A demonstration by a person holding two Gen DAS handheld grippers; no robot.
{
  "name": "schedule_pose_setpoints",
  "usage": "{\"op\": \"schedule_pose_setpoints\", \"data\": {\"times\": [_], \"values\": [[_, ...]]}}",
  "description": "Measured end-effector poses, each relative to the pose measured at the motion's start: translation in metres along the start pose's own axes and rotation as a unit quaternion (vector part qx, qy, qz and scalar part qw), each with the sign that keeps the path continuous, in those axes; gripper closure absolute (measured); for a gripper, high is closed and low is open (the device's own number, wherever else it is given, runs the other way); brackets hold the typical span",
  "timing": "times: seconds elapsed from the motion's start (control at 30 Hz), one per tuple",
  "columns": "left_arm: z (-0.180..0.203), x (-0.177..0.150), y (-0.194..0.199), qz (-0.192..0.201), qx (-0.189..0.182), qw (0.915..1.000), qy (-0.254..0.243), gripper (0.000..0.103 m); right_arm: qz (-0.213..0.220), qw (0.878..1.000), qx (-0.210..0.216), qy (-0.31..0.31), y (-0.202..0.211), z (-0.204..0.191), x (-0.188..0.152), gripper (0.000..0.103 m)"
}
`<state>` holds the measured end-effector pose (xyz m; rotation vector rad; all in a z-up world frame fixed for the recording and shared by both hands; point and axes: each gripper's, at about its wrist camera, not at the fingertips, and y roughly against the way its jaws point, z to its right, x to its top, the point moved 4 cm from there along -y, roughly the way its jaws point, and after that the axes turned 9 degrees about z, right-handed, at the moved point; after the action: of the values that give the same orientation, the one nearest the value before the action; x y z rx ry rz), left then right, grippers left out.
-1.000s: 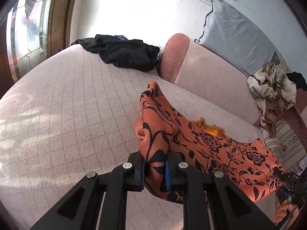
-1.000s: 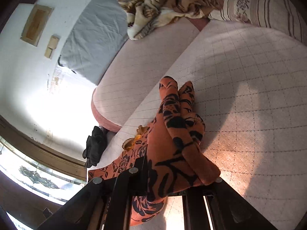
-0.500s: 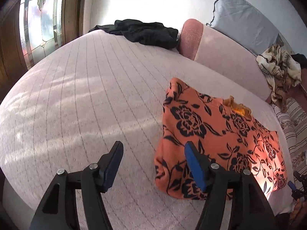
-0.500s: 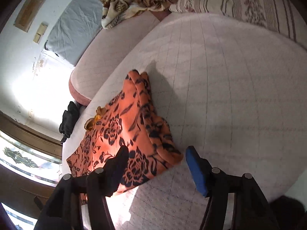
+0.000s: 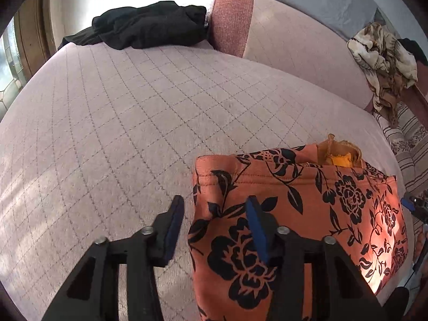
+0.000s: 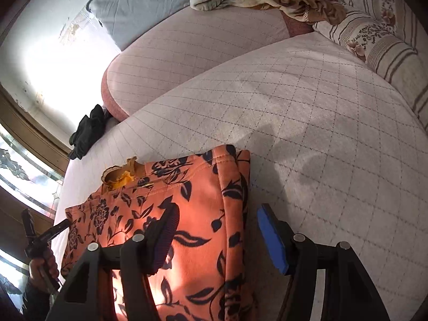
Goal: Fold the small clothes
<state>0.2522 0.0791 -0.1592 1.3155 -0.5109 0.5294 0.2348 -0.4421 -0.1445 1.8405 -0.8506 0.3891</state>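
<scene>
On the quilted bed (image 5: 133, 112) the folded orange floral garment (image 5: 307, 214) lies flat; the left gripper (image 5: 214, 224), jaws just closing, straddles its left edge, gripping nothing; the right gripper (image 6: 216, 235) gapes over its right edge.

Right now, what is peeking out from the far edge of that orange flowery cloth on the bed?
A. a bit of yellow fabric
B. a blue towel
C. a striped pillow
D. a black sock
A: a bit of yellow fabric sticks out at the far edge of the orange flowery cloth.

Both wrist views angled down, close, sharing orange garment (image 5: 307, 214)
</scene>
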Motion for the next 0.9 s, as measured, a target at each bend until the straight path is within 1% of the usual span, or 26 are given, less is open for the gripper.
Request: {"op": "schedule_pose_setpoints", "data": {"times": [0.03,0.07,0.1,0.13,0.17,0.2,0.23,0.27,0.33,0.4,0.43,0.47,0.5,0.53,0.57,0.6,0.63,0.67,0.7,0.73,0.77,0.8,0.83,0.9], "values": [[0.002,0.0,-0.005,-0.009,0.0,0.9999,-0.005,0.072,-0.006,1.0,-0.004,0.006,-0.009,0.0,0.003,0.039],[0.004,0.0,-0.008,-0.009,0.002,0.9999,-0.013,0.076,-0.009,1.0,-0.008,0.011,-0.016,0.0,0.006,0.039],[0.006,0.001,-0.008,-0.002,0.005,0.9998,-0.021,0.085,-0.01,1.0,-0.01,0.019,-0.022,-0.001,0.008,0.039],[0.008,0.003,-0.008,0.0,0.006,0.9996,-0.028,0.092,-0.012,1.0,-0.009,0.027,-0.028,-0.004,0.01,0.04],[0.01,0.005,-0.009,0.0,0.006,0.9994,-0.034,0.097,-0.013,0.999,-0.012,0.038,-0.033,-0.007,0.012,0.05],[0.011,0.007,-0.006,0.007,0.007,0.9991,-0.041,0.098,-0.015,0.998,-0.019,0.054,-0.038,-0.011,0.014,0.082],[0.015,0.011,-0.001,0.022,0.01,0.9984,-0.052,0.099,-0.023,0.997,-0.028,0.069,-0.042,-0.016,0.014,0.095],[0.017,0.017,0.006,0.042,0.012,0.9972,-0.06,0.099,-0.02,0.996,-0.036,0.085,-0.041,-0.021,0.015,0.096],[0.022,0.028,0.021,0.079,0.009,0.9945,-0.069,0.099,0.012,0.992,-0.05,0.118,-0.028,-0.033,0.02,0.097],[0.025,0.036,0.023,0.097,0.009,0.9928,-0.07,0.099,0.051,0.989,-0.064,0.127,-0.013,-0.037,0.029,0.097],[0.025,0.038,0.016,0.097,0.014,0.9926,-0.071,0.099,0.066,0.988,-0.071,0.123,-0.009,-0.035,0.035,0.097],[0.024,0.037,0.005,0.088,0.028,0.993,-0.073,0.098,0.072,0.988,-0.079,0.113,-0.011,-0.03,0.039,0.097],[0.021,0.033,-0.012,0.067,0.043,0.9941,-0.074,0.098,0.071,0.989,-0.08,0.098,-0.018,-0.023,0.042,0.096],[0.017,0.027,-0.036,0.029,0.05,0.996,-0.068,0.097,0.059,0.992,-0.069,0.086,-0.031,-0.017,0.041,0.094],[0.014,0.023,-0.042,0.026,0.057,0.9963,-0.06,0.095,0.031,0.995,-0.064,0.076,-0.049,-0.009,0.037,0.09],[0.014,0.024,-0.036,0.041,0.06,0.9955,-0.06,0.093,-0.002,0.995,-0.077,0.064,-0.065,0.0,0.03,0.086],[0.015,0.026,-0.028,0.04,0.065,0.9952,-0.061,0.091,-0.008,0.995,-0.087,0.054,-0.068,0.006,0.026,0.082],[0.014,0.028,-0.017,0.045,0.066,0.9951,-0.059,0.08,0.01,0.995,-0.086,0.047,-0.06,0.006,0.027,0.075],[0.013,0.031,-0.002,0.06,0.059,0.995,-0.055,0.075,0.029,0.996,-0.08,0.039,-0.048,0.005,0.029,0.065],[0.01,0.033,0.015,0.077,0.055,0.9942,-0.051,0.075,0.043,0.995,-0.081,0.032,-0.035,0.004,0.03,0.057],[0.006,0.033,0.034,0.091,0.051,0.9935,-0.045,0.073,0.062,0.994,-0.087,0.027,-0.018,0.001,0.032,0.041],[0.003,0.03,0.052,0.102,0.04,0.9932,-0.04,0.068,0.087,0.993,-0.082,0.025,0.002,-0.004,0.032,0.04],[-0.001,0.025,0.07,0.108,0.03,0.993,-0.036,0.065,0.101,0.992,-0.066,0.027,0.02,-0.012,0.03,0.04],[-0.009,0.007,0.104,0.119,0.017,0.9925,-0.019,0.06,0.104,0.994,-0.021,0.029,0.052,-0.032,0.02,0.039]]}}
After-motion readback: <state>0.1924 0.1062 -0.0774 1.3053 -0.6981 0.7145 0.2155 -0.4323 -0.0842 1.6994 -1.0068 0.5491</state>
